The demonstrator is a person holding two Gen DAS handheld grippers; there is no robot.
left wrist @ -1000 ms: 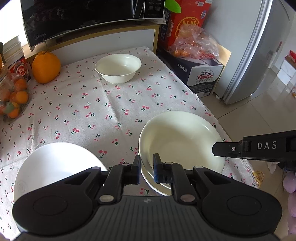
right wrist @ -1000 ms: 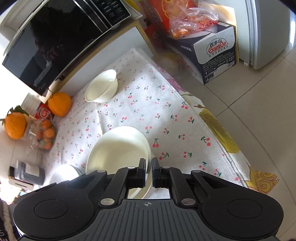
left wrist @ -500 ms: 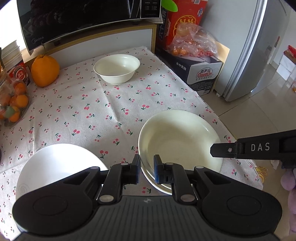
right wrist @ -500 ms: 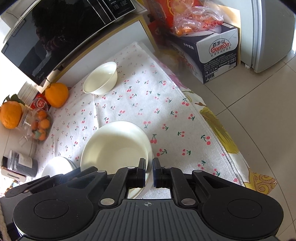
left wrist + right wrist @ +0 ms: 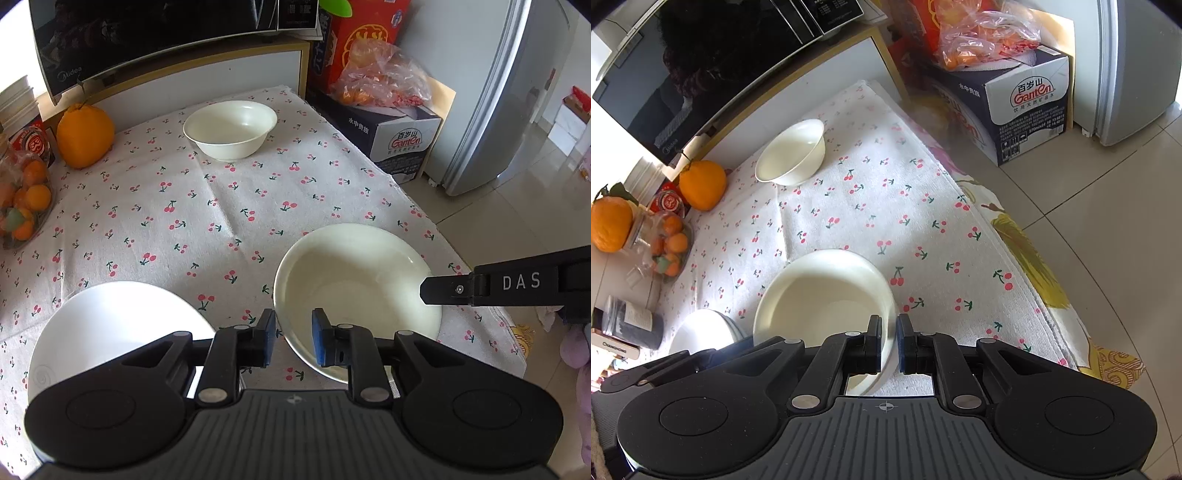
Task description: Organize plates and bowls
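A cream deep plate (image 5: 354,288) lies near the front right of the cherry-print cloth; it also shows in the right wrist view (image 5: 820,299). My right gripper (image 5: 889,345) is shut on its rim, the rim pinched between the pads. My left gripper (image 5: 293,341) is open, its jaws astride the plate's near-left rim without touching. A white plate (image 5: 110,332) lies front left. A cream bowl (image 5: 231,127) stands at the back. The right gripper's finger (image 5: 498,284) shows at the plate's right edge.
A large orange (image 5: 85,134) and a bag of small oranges (image 5: 22,206) sit at the left. A microwave (image 5: 166,33) stands behind. A water carton (image 5: 399,136) and a fridge (image 5: 498,92) stand on the floor to the right. The table edge (image 5: 1015,280) runs along the right.
My left gripper's jaws have opened wider around the plate's rim. The right gripper stays shut on the plate, which now looks slightly tilted up in the right wrist view.
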